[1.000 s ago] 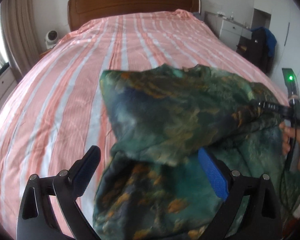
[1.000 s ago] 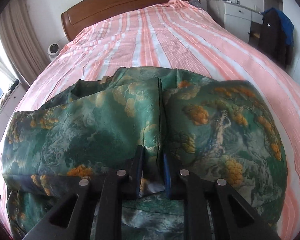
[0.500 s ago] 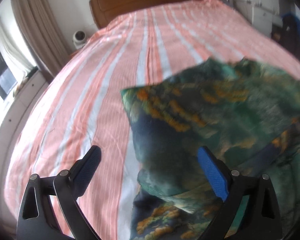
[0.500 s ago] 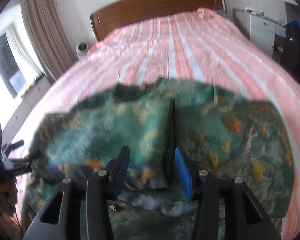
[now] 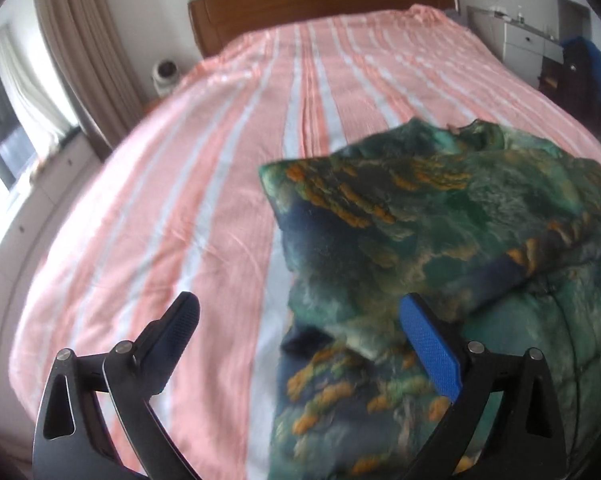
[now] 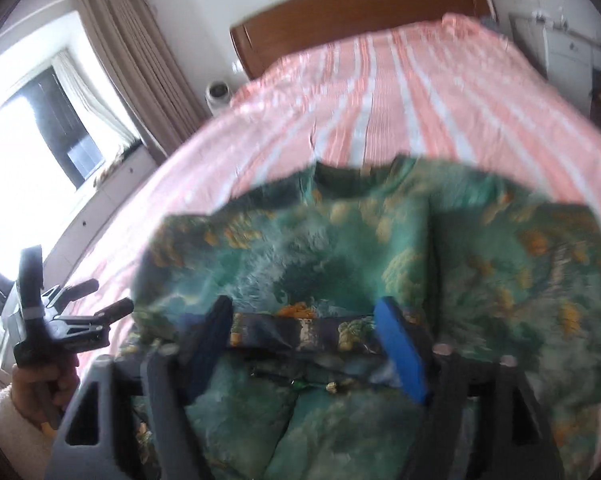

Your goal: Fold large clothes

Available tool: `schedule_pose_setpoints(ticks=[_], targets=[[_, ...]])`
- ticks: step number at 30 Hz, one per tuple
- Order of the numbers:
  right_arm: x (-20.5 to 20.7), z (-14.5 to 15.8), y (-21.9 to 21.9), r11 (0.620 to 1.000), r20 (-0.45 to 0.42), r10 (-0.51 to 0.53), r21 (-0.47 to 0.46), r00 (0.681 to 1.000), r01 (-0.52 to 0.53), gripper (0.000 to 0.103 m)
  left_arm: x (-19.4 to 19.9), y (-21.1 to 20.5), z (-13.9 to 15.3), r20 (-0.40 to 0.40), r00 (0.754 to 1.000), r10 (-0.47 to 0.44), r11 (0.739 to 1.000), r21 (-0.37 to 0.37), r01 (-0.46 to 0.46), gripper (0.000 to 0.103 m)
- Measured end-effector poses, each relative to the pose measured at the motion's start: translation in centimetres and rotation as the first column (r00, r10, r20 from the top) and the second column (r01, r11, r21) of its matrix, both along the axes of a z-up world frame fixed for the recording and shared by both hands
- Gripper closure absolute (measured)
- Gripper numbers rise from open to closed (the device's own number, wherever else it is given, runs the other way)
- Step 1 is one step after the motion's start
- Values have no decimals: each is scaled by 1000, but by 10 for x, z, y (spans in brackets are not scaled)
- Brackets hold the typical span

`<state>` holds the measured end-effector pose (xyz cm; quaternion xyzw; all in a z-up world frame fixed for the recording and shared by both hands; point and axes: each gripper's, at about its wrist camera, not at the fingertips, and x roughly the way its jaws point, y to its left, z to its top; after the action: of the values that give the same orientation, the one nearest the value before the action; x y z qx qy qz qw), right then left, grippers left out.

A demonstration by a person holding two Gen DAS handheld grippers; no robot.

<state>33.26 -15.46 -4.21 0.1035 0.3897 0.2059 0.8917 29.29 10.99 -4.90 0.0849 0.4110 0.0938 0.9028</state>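
A large green garment printed with orange and dark blue landscape patterns [image 5: 440, 240] lies folded over itself on the near part of a bed covered by a pink-and-white striped sheet [image 5: 228, 184]. In the left wrist view its upper layer forms a flat slab with a squared corner pointing toward the middle of the bed, resting on a lower layer that spreads toward the camera.

The left tool [image 5: 300, 332] hovers above the garment's left edge with its black and blue-padded fingers spread wide apart and nothing between them; the blue pad [image 5: 428, 356] sits over the cloth, the dark one over bare sheet.

In the right wrist view, which is blurred, the right tool [image 6: 306, 344] is also spread wide, its fingers either side of a dark folded hem band of the garment [image 6: 340, 264], without pinching it. Whether the pads touch the cloth cannot be told. At the left edge of that view the left tool [image 6: 88, 296] shows again, held by the person's hand in a fuzzy white cuff [image 6: 40, 388], just beside the garment's left side.

Beyond the bed stand a brown wooden headboard [image 5: 320, 4], beige curtains [image 5: 80, 40] by a bright window [image 6: 32, 120], a small round white appliance [image 5: 165, 74] and a white drawer cabinet [image 5: 528, 48].
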Motion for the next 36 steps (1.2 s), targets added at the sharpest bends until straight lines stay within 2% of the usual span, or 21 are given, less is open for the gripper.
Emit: schedule_pose_setpoints(ticks=[1,4,9,16,24,28,30,32,36], targets=[[-11,8,-4,1000,39,-16,-11,999,16,12,-10,-2,5,12,1000,5,1000,31,-5,2],[-52,22,-18,994,129,-63,-81,990,74,11,-42,-7,12,44,998,37,995,94,-41,2],[-93,24,-29,972,145,-94,-200,985,123,10,-67,-1,24,55,997,52,997,60,-55,2],[-150,13,-55,959,89,-132,-240,987,150,7,-90,-4,37,77,996,43,997,60,-48,2],[-182,-7,-69,953,41,-169,-247,985,174,7,-99,-5,30,56,996,62,996,58,-65,2],[-191,-14,-73,960,16,-184,-210,983,183,7,-110,-1,20,26,998,49,997,61,-50,2],[-199,-15,-78,967,6,-188,-175,982,186,7,-124,8,7,-16,999,33,999,26,-32,2],[-209,-13,-89,970,1,-196,-149,981,194,7,-142,24,-11,-61,998,20,999,-48,-23,2],[-234,-13,-131,952,-13,-278,-135,961,273,7,-174,55,-45,-131,991,14,980,-197,-40,2]])
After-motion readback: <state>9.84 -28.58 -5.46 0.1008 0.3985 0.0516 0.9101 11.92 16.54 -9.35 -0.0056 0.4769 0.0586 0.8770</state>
